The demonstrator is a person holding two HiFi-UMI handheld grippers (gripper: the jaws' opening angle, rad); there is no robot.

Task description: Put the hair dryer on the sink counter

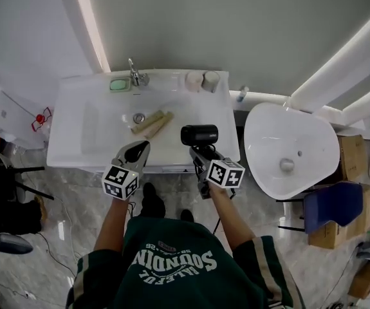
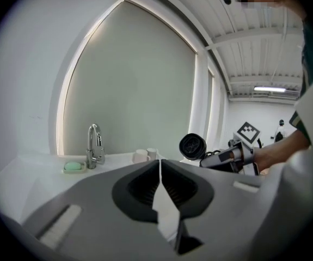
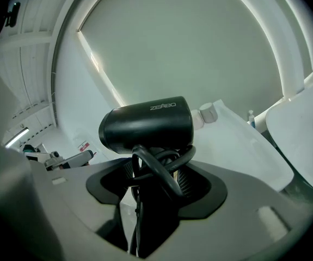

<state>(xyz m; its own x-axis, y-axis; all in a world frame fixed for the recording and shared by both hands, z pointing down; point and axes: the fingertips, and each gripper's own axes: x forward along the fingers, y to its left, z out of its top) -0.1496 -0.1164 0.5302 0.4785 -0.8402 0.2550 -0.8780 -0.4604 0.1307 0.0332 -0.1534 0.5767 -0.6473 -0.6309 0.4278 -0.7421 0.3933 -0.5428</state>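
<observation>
— While that black hair dryer [image 1: 199, 134] is in your grip, where exactly is it?

— Over the right front part of the white sink counter [image 1: 75, 143], with its barrel lying crosswise to me. My right gripper [image 1: 201, 153] is clamped on the handle, and the black cord [image 3: 157, 170] is looped round the handle between the jaws. I cannot tell whether the dryer touches the counter.

— And your other hand?

— My left gripper [image 1: 141, 148] hovers near the dryer, to its left, at the counter's front edge. Its jaws are pressed together with nothing between them.

— What else is on the counter?

— Two tan sticks [image 1: 151, 123] lie touching in the basin, just beside the drain [image 1: 139, 118]. A chrome faucet [image 1: 135, 76] stands at the back edge, with a green soap dish [image 1: 120, 84] just to its left. Two pale cups [image 1: 202, 80] stand side by side further right along that same back edge.

— And past the counter?

— Off its right end is a large white oval fixture [image 1: 291, 134], and at that fixture's right front stands a blue chair [image 1: 333, 205]. Grey marbled floor [image 1: 75, 198] shows below the counter, where I stand in a green shirt with white lettering
</observation>
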